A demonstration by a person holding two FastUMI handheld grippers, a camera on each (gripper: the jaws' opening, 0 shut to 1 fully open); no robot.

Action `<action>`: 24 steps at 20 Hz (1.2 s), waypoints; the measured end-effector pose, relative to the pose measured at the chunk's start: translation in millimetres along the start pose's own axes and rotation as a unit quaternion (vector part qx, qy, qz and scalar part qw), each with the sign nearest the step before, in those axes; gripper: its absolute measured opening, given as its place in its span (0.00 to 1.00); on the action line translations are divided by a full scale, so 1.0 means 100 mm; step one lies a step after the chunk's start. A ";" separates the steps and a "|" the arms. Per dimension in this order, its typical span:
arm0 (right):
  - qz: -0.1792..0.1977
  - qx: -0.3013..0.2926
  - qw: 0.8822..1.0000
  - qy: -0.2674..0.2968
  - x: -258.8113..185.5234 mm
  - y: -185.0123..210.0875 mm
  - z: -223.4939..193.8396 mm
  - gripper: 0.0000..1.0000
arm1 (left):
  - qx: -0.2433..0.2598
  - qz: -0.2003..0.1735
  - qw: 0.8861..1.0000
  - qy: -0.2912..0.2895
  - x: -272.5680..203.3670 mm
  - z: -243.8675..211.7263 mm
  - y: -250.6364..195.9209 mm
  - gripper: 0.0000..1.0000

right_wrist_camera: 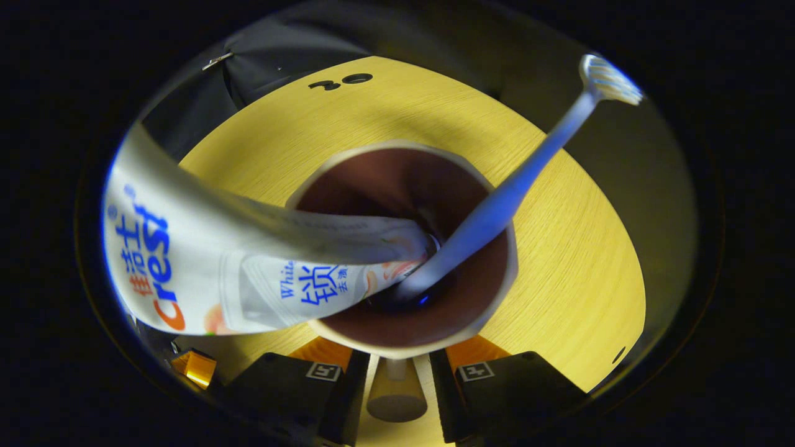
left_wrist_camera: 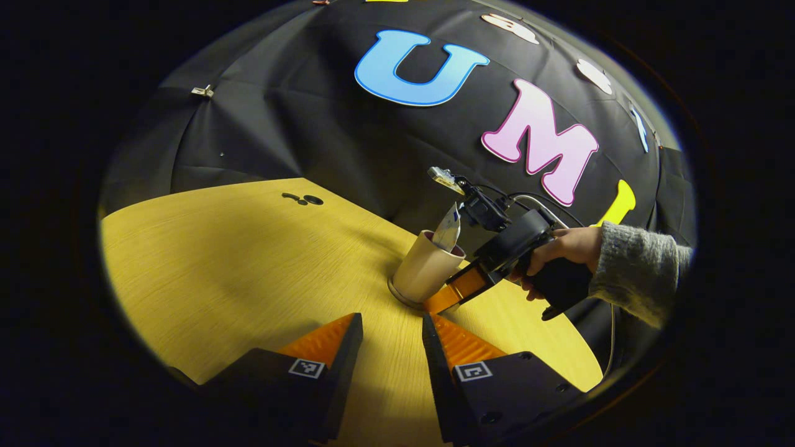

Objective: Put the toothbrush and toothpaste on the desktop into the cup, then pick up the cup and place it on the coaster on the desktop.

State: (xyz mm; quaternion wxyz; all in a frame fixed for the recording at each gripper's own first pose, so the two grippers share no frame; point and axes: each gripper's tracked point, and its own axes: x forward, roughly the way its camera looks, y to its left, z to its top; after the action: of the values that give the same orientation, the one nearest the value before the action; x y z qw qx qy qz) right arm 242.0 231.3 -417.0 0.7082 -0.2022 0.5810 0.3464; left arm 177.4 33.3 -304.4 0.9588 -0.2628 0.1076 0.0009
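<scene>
**With both items in the cup, the lift depends on a level carry**

Since the toothpaste (right_wrist_camera: 205, 273) and the toothbrush (right_wrist_camera: 497, 205) already stand inside the cup (left_wrist_camera: 425, 270), the step in hand appears to be the grasp and carry to the coaster. In the left gripper view, the right tool (left_wrist_camera: 456, 292) meets the cup low on its side, near the base, with a hand (left_wrist_camera: 562, 251) in a grey sleeve (left_wrist_camera: 640, 270) behind it. In the right gripper view, the cup wall sits between that tool's two fingers, which look closed against it, though true contact on both sides cannot be confirmed. The left tool (left_wrist_camera: 391, 347) hangs over the bench (left_wrist_camera: 236, 261) just short of the cup, its jaws apart and holding nothing.

The cup seems to rest on a thin round disc, possibly the coaster; the frames do not settle this. The tube leans far over the rim and the brush juts out opposite, so the load is top-heavy. A firm pinch, an upright cup and a slow, straight descent would probably serve best.
</scene>
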 end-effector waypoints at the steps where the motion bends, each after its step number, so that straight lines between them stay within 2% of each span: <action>1: -0.001 0.002 1.000 -0.005 -0.05 -0.02 -0.01 0.57 | 0.000 0.000 1.000 0.001 -0.01 0.01 -0.01 0.61; 5: -0.010 0.017 0.999 -0.038 -0.21 -0.07 0.03 0.70 | 0.003 0.001 1.000 0.012 -0.03 0.03 -0.04 0.62; 9: -0.022 0.017 0.996 -0.087 -0.47 -0.09 0.02 0.75 | 0.016 0.005 1.000 0.020 -0.10 0.14 -0.07 0.61; 11: -0.022 0.027 0.992 -0.118 -0.61 -0.06 0.04 0.90 | 0.024 0.012 0.999 0.023 -0.13 0.21 -0.08 0.61; 14: -0.037 0.037 0.984 -0.171 -0.98 -0.06 0.12 0.92 | 0.032 0.023 0.999 0.030 -0.24 0.30 -0.10 0.63; 15: -0.043 0.038 0.980 -0.189 -1.11 -0.06 0.16 0.96 | 0.036 0.026 0.998 0.033 -0.30 0.34 -0.11 0.65; 16: -0.048 0.039 0.976 -0.209 -1.23 -0.04 0.18 0.93 | 0.042 0.031 0.998 0.033 -0.34 0.39 -0.12 0.66; 17: -0.052 0.039 0.972 -0.228 -1.38 -0.01 0.21 0.93 | 0.050 0.035 0.998 0.034 -0.39 0.43 -0.14 0.77; 18: -0.055 0.038 0.967 -0.246 -1.53 0.03 0.24 0.93 | 0.059 0.038 0.997 0.034 -0.46 0.50 -0.18 0.69; 21: -0.066 0.032 0.953 -0.294 -1.96 0.18 0.22 0.95 | 0.084 0.039 0.995 0.027 -0.63 0.73 -0.34 0.72; 24: -0.091 0.025 0.944 -0.316 -2.38 0.31 0.04 0.96 | 0.100 0.026 0.994 0.025 -0.81 0.94 -0.57 0.76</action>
State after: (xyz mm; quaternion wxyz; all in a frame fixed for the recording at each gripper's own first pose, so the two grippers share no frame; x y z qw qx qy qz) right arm 201.5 194.0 -182.8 0.8890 -0.1160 0.3148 0.3118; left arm 120.5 36.2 -180.1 0.9770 -0.1625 0.1379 0.0082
